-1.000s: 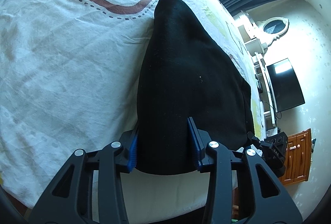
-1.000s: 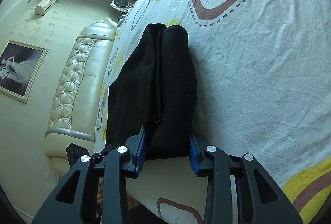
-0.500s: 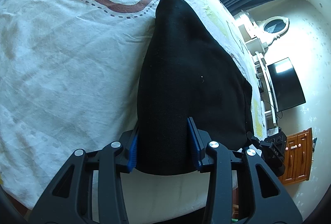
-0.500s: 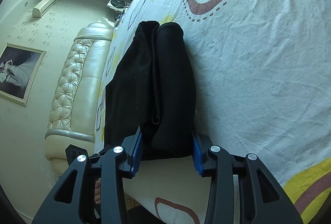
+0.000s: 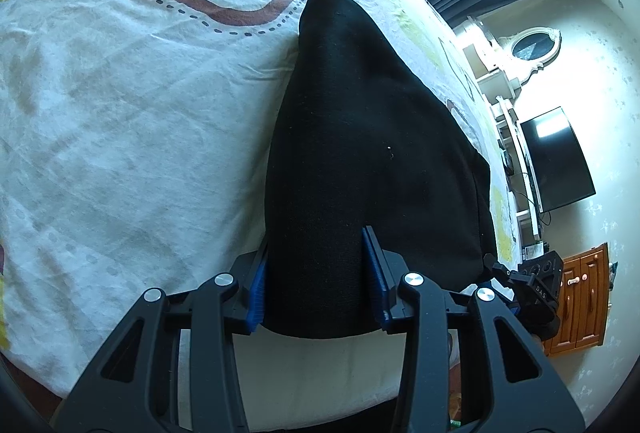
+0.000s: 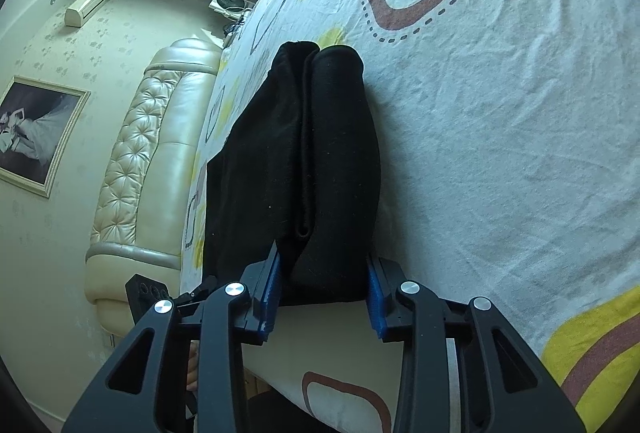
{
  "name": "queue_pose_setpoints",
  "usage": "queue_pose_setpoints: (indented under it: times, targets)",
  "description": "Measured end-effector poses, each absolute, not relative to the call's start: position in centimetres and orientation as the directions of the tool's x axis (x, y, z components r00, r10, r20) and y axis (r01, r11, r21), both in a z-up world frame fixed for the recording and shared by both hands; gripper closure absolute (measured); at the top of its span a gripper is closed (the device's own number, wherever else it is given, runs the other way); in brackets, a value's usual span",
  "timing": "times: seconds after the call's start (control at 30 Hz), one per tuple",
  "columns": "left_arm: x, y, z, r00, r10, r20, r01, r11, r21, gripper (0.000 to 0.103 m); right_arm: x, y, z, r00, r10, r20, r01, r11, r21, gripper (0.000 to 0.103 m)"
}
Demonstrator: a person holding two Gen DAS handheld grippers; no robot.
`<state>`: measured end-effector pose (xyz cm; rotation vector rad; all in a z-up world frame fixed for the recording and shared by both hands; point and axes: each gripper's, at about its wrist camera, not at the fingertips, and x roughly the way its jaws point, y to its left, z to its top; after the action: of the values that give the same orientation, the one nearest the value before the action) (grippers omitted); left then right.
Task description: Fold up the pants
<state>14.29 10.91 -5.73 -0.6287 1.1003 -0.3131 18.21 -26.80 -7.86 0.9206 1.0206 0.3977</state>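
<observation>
The black pants [image 5: 360, 133] lie folded into a thick bundle on the bed's white patterned sheet [image 5: 120, 113], near its front edge. My left gripper [image 5: 316, 245] is shut on the near end of the bundle, its blue pads pressing both sides. In the right wrist view the pants [image 6: 296, 153] show stacked layers with a seam between them. My right gripper [image 6: 323, 257] grips the other near corner; its jaws are closing with the fabric between them and both pads touching it. Each gripper's black body shows at the edge of the other's view.
A padded cream headboard [image 6: 132, 169] stands at the left of the bed, with a framed picture [image 6: 36, 133] on the wall. A dark TV [image 5: 556, 161] and a wooden cabinet [image 5: 580, 297] stand beyond the bed's right side. The sheet [image 6: 500, 153] spreads wide past the pants.
The right gripper's jaws eased slightly wider and came back in on the pants. The left gripper and the bundle have stayed where they were.
</observation>
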Motion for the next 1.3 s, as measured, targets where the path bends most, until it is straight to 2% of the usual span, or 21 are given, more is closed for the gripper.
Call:
queue_pose_setpoints:
  times: [1.03, 1.13, 1.3]
  targets:
    - [13.1, 11.5, -5.6, 0.413, -0.525, -0.745, -0.067, 0.798, -0.599, 0.061, 15.6, -27.2, -8.8, 0.482, 0.687, -0.544, 0.124, 0.561, 0.819, 0.067]
    - [13.0, 11.4, -5.7, 0.421, -0.517, -0.745, -0.061, 0.804, -0.592, 0.057, 15.5, -27.4, -9.0, 0.483, 0.688, -0.541, 0.131, 0.554, 0.822, 0.065]
    - [12.7, 11.7, -6.1, 0.438, -0.517, -0.735, -0.065, 0.798, -0.600, 0.041, 15.3, -27.7, -9.4, 0.488, 0.690, -0.534, 0.154, 0.534, 0.831, 0.049]
